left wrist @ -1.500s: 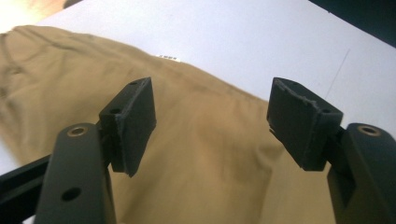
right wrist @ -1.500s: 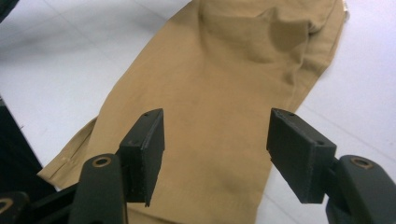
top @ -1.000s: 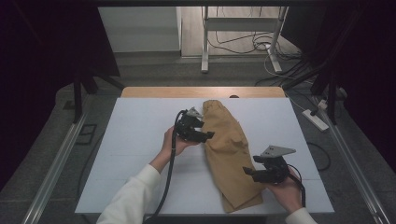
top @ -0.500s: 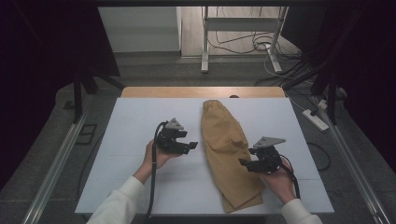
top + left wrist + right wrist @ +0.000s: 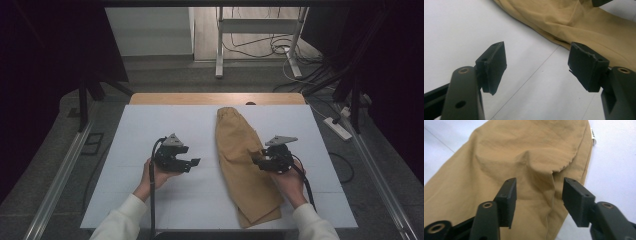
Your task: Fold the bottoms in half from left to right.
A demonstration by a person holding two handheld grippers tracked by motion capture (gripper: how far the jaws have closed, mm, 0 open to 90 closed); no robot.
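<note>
Right gripper [image 5: 536,202]: jaws parted, just been closing, nothing pinched yet; the folded tan trousers [image 5: 524,157] lie directly under and ahead, long axis running away from the jaws. Left gripper [image 5: 536,67]: jaws released over bare desk [image 5: 454,30], trousers farther ahead. Right hand nearer.

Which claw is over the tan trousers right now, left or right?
The right claw: its open jaws hang over the tan trousers at their right edge. The left claw is open above bare white table, beside the cloth.
</note>
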